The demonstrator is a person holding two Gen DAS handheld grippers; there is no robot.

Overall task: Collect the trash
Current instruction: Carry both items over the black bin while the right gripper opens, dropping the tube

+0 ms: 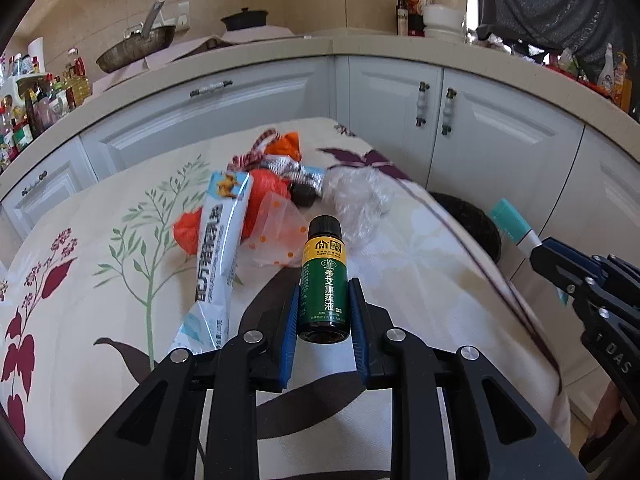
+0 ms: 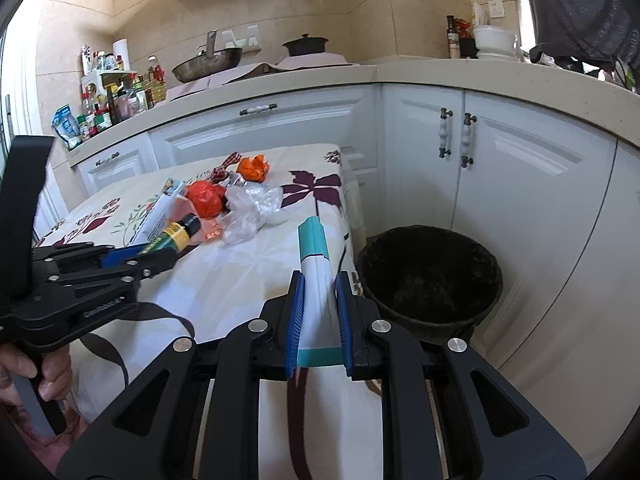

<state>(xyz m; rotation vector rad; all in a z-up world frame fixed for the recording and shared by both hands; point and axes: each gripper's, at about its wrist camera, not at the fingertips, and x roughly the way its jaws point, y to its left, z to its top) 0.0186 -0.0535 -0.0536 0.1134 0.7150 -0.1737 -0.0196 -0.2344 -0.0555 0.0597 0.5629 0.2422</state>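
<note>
Each wrist camera looks forward along its own gripper's fingers from low and close over the floral tablecloth (image 1: 100, 208) toward the white cabinets (image 2: 500, 168), the left from the table's near end, the right nearer the black bin (image 2: 430, 276), both sharing the trash pile (image 1: 276, 196).

Our left gripper (image 1: 324, 284) clamps a small green glass bottle with yellow label (image 1: 324, 280); beyond that bottle lies a white-blue foil pouch (image 1: 218, 252) and crumpled orange plastic (image 1: 266, 196).
</note>
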